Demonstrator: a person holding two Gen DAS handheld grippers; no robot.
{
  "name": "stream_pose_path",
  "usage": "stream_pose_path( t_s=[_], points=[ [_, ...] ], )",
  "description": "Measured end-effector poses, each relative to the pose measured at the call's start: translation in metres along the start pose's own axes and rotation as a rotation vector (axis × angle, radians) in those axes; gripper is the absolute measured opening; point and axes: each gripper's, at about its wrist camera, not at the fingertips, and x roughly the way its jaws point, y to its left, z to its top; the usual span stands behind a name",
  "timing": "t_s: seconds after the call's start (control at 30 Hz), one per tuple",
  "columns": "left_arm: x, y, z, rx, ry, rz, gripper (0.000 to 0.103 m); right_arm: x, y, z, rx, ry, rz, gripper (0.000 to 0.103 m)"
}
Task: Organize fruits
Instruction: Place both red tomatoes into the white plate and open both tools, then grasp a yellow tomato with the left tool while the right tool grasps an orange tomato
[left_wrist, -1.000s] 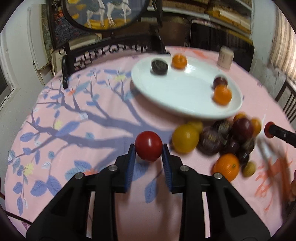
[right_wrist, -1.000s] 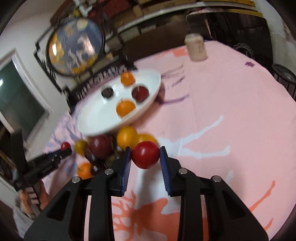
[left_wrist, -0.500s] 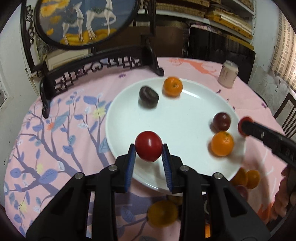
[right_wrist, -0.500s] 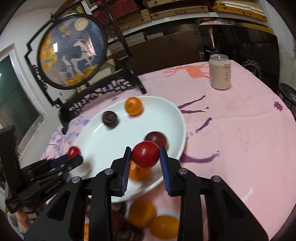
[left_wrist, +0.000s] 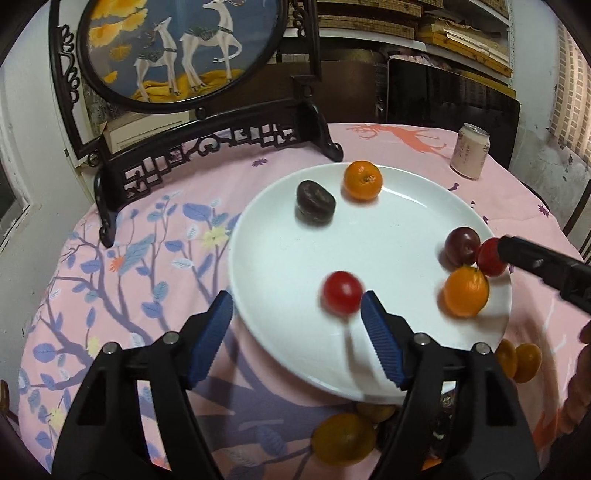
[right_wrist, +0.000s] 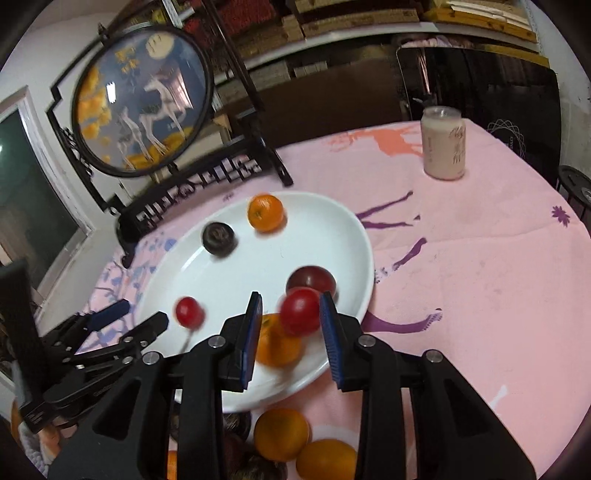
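A white plate (left_wrist: 369, 254) on the pink tablecloth holds two oranges (left_wrist: 362, 180), a dark passion fruit (left_wrist: 315, 202) and a plum (left_wrist: 461, 246). My left gripper (left_wrist: 295, 317) is open over the plate's near rim; a red tomato (left_wrist: 342, 292), motion-blurred, is free between and beyond its fingers. In the right wrist view my right gripper (right_wrist: 291, 325) has its jaws parted with a second red tomato (right_wrist: 300, 311), blurred, between them above the plate (right_wrist: 258, 266), next to the plum (right_wrist: 311, 281) and an orange (right_wrist: 275, 343).
A loose pile of oranges and dark fruits (right_wrist: 291, 439) lies on the cloth in front of the plate. A framed deer screen on a black stand (left_wrist: 177, 55) stands behind it. A drinks can (left_wrist: 471, 151) stands at the back right.
Both grippers moved over the plate and opened. The left one let go of its red tomato, which drops onto the plate. The right one's jaws parted around its tomato.
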Motion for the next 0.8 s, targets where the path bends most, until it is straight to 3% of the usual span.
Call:
stream_pose_path(
  t_s=[0.2, 0.4, 0.57, 0.8],
  points=[
    [-0.016, 0.01, -0.016, -0.013, 0.007, -0.001, 0.074, -0.026, -0.009, -0.01, 0.048, -0.025, 0.035, 0.033],
    [-0.037, 0.013, -0.045, -0.004, 0.026, -0.02, 0.077, -0.049, -0.024, -0.04, 0.11, -0.009, 0.054, 0.033],
    [-0.045, 0.01, -0.061, 0.013, 0.037, -0.041, 0.078, -0.061, -0.025, -0.054, 0.114, -0.025, 0.029, 0.05],
    [-0.047, 0.003, -0.067, 0.032, 0.043, -0.057, 0.079, -0.056, -0.026, -0.054, 0.111, -0.005, 0.017, 0.056]
  ],
)
